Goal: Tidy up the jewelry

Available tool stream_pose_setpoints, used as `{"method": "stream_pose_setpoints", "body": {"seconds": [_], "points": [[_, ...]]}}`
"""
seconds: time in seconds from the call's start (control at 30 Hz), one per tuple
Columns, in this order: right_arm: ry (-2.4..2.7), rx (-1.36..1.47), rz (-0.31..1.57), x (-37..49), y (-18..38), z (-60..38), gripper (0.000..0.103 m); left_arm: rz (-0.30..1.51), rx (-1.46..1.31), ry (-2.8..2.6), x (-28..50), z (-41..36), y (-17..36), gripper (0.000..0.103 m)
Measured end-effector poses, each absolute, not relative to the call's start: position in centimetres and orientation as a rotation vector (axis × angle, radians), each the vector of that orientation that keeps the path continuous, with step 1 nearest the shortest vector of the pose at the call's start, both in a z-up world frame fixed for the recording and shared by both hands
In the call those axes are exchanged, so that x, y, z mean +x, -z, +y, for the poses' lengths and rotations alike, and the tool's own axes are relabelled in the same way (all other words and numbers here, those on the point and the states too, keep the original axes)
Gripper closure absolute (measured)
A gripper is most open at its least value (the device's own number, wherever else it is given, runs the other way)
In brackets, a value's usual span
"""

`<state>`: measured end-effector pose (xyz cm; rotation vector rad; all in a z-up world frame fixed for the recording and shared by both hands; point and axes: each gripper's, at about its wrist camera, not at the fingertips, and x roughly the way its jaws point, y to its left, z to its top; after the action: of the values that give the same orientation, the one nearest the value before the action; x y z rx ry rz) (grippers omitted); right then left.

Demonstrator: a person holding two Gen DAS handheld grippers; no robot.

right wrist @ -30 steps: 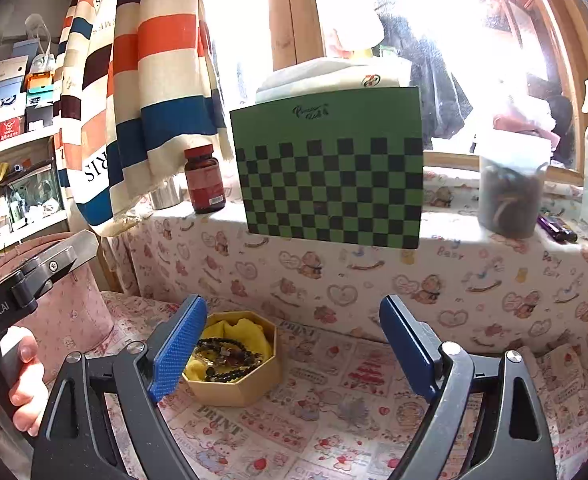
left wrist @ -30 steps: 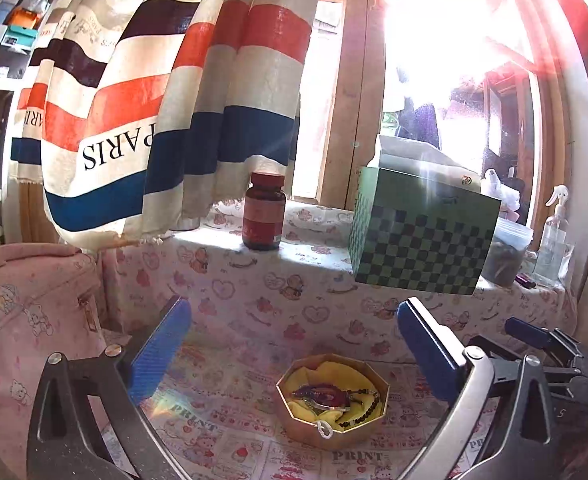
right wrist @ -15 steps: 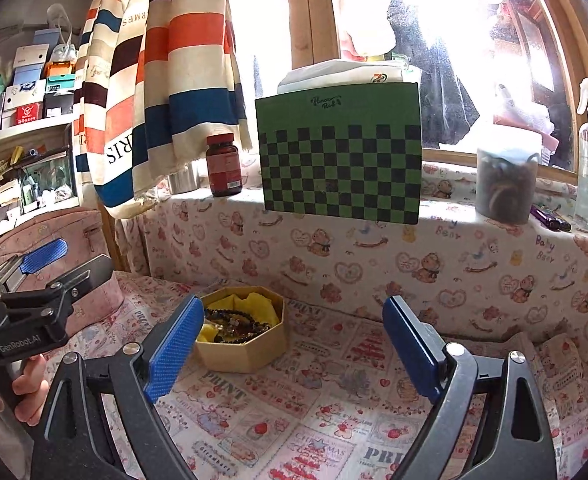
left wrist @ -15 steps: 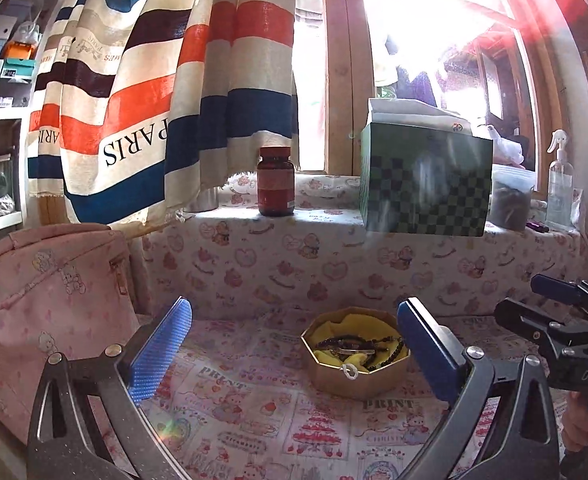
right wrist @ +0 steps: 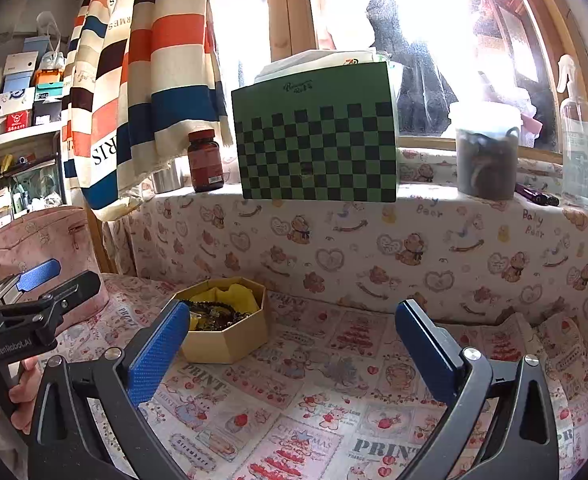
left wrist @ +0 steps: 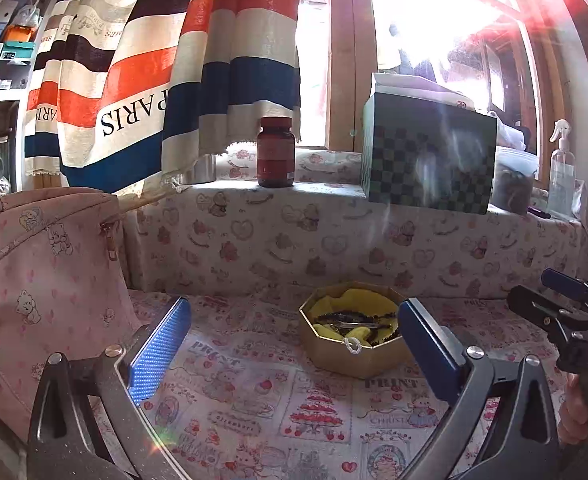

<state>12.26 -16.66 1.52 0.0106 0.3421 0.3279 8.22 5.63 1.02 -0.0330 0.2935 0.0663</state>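
Note:
An octagonal gold box (left wrist: 345,354) with yellow lining stands on the printed cloth and holds dark bead strands (left wrist: 353,320) and a metal piece. It also shows in the right wrist view (right wrist: 230,340), with the beads (right wrist: 218,310) inside. My left gripper (left wrist: 294,350) is open and empty, held above the cloth with the box just ahead by its right finger. My right gripper (right wrist: 290,350) is open and empty, with the box by its left finger. Each gripper shows at the edge of the other's view.
A pink bag (left wrist: 42,276) stands at the left. A cloth-covered ledge (right wrist: 373,224) behind carries a red-brown bottle (left wrist: 276,152), a green checkered box (right wrist: 317,148), a jar (right wrist: 485,156) and a spray bottle (right wrist: 579,144). A striped curtain (left wrist: 166,64) hangs above.
Both grippers have drawn back and levelled out, so the box now sits farther ahead of each. Both stay open and empty.

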Motion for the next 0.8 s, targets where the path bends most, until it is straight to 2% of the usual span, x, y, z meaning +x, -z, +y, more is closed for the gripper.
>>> {"method": "stream_pose_setpoints", "body": {"seconds": [0.8], "points": [[-0.353, -0.008, 0.369, 12.56, -1.17, -16.05, 0.000, 0.302, -0.021, -0.123, 8.50, 5.41, -0.85, 0.000]]}}
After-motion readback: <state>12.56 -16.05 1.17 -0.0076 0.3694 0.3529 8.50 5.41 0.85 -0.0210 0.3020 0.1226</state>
